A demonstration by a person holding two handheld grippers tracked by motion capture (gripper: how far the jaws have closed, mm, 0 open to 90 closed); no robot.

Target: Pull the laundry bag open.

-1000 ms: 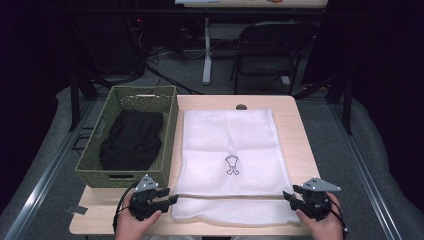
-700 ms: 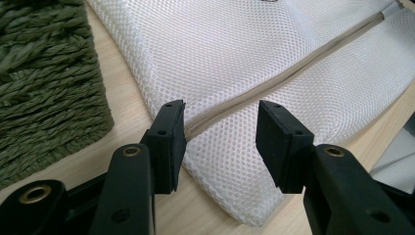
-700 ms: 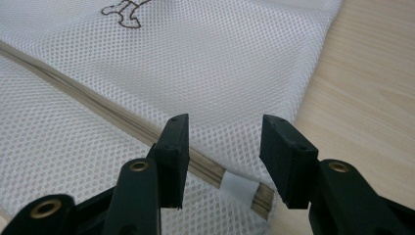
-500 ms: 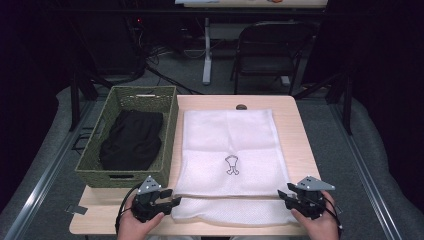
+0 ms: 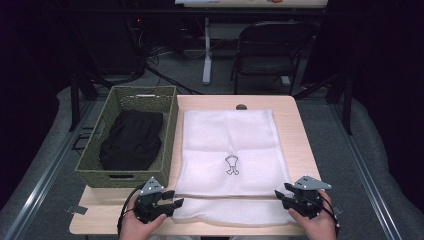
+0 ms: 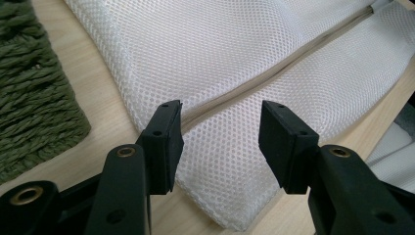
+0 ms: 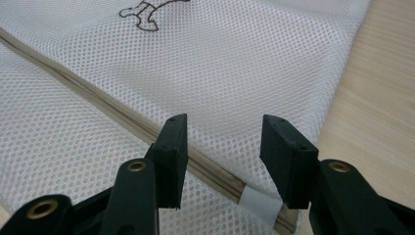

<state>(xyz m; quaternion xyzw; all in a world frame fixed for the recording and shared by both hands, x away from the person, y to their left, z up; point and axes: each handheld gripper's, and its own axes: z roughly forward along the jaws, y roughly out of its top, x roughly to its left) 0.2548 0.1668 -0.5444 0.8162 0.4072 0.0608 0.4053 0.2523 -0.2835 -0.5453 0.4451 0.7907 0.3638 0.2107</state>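
A white mesh laundry bag (image 5: pixel 227 160) lies flat on the wooden table (image 5: pixel 300 135), with a small dark emblem (image 5: pixel 232 165) near its middle and a beige zipper (image 6: pixel 254 81) running across its near end. My left gripper (image 5: pixel 170 201) stands open over the bag's near left corner (image 6: pixel 220 161), jaws either side of the zipper's end. My right gripper (image 5: pixel 280 196) stands open at the near right corner, over the zipper (image 7: pixel 147 129) and its white end tab (image 7: pixel 257 203). Nothing is clamped in either one.
A green woven basket (image 5: pixel 95 165) holding dark folded cloth (image 5: pixel 132 140) stands left of the bag, close to my left gripper. A small dark round fitting (image 5: pixel 241 107) sits at the table's far edge. A folding chair (image 5: pixel 270 50) and cables stand beyond the table.
Both grippers have drawn slightly toward the table's near edge and a little inward at the bag's near corners. The bag and basket have not moved.
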